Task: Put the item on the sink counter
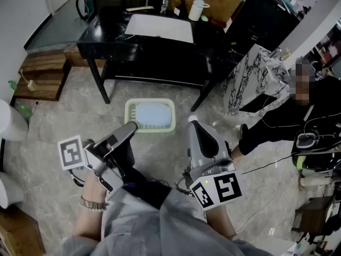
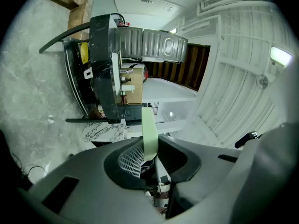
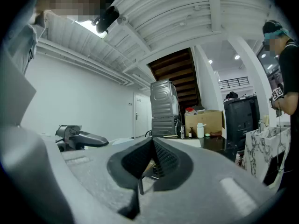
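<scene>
Between the jaws of the left gripper (image 1: 131,126), the rim of a pale green basin (image 1: 150,115) is being clamped. The basin is hanging over the grey floor (image 1: 48,159), apart from the black sink counter (image 1: 109,48). Alongside, the right gripper (image 1: 193,120) is pointing forward, pressed closed on nothing.

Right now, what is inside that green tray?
A pale blue insert fills the green tray, held at its rim by the left gripper. Anything beneath the insert is covered.
</scene>
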A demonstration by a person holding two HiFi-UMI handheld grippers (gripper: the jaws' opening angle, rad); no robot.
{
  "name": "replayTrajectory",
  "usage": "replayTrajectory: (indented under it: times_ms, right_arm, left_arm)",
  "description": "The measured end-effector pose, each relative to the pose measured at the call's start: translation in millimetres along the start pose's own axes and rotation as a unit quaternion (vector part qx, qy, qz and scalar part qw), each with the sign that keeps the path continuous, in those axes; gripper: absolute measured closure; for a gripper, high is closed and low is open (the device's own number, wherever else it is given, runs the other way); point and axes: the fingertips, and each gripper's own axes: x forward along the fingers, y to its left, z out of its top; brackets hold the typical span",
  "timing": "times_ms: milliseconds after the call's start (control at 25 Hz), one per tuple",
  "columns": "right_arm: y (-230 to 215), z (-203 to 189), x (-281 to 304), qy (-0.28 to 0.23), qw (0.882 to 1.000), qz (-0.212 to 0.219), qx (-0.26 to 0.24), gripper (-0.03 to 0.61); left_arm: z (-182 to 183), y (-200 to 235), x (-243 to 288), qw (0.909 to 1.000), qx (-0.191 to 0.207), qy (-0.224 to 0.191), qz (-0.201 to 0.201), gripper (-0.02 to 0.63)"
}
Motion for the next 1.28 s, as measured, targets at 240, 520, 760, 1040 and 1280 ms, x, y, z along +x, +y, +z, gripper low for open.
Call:
replayTrajectory:
  times_ms: [240, 520, 760, 1040, 1280]
  right_arm:
    - [0, -1, 4, 0.001, 1.0, 0.005, 0.001, 0.581]
    - [-3, -3, 3, -0.001, 1.0, 0.001, 0.008, 0.581]
    - [-9, -4, -2, 0.002, 1.0, -0.013, 0.01, 0.581]
    - [-33, -3, -23, -0.001, 0.999, -0.035, 0.008, 0.581]
    - [-49, -6, -41, -0.002, 0.998, -0.062, 0.008, 0.581]
  left_arm:
    - [3, -2, 2, 1.0, 0.004, -0.001, -0.002, 0.525]
    - [1, -1, 3, 1.0, 0.004, -0.004, -0.004, 0.525]
    - [-1, -1, 7, 0.9999, 0.0, 0.006, -0.009, 0.525]
    - [-18, -2, 28, 0.9996, -0.001, 0.022, -0.02, 0.525]
    - [-34, 3, 45, 0.9985, -0.006, 0.049, -0.022, 0.525]
